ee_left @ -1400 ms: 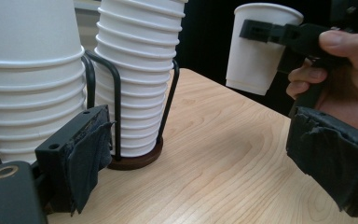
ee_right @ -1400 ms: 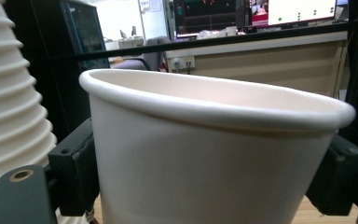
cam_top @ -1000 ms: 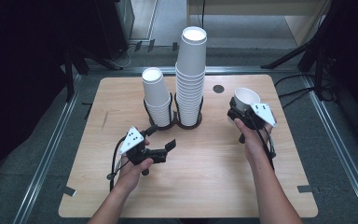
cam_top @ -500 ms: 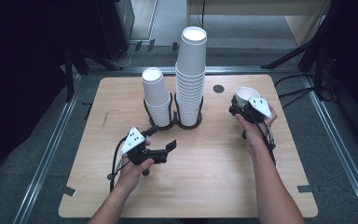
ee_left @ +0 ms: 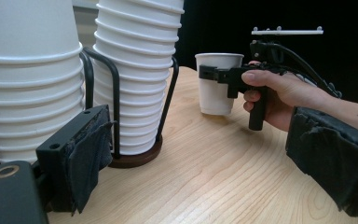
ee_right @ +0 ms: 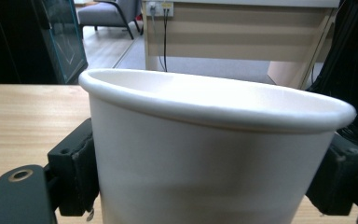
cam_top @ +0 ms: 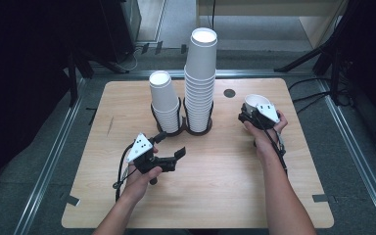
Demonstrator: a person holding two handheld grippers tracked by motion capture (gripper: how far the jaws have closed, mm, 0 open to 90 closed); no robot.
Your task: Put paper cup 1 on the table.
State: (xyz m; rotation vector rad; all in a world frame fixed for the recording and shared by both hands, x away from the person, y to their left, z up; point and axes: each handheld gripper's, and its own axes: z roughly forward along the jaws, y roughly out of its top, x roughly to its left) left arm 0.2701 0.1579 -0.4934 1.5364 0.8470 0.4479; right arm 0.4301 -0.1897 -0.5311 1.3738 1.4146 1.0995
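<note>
On the pale wooden table [cam_top: 225, 196], ringed by dark room, we clamp our right gripper [cam_top: 254, 113] on a paper cup [cam_top: 254, 102] standing at far right. Our left gripper [cam_top: 169, 147] gapes empty near the cup stacks [cam_top: 200, 78]. Whether the cup's base touches, we cannot tell.

We note one white paper cup [cam_top: 254, 102] with a rolled rim, empty and upright, mouth up. It stands at the right of the desk [cam_top: 215, 196], well apart from the two cup stacks, clamped at its sides between the right tongs [cam_top: 247, 115].
</note>
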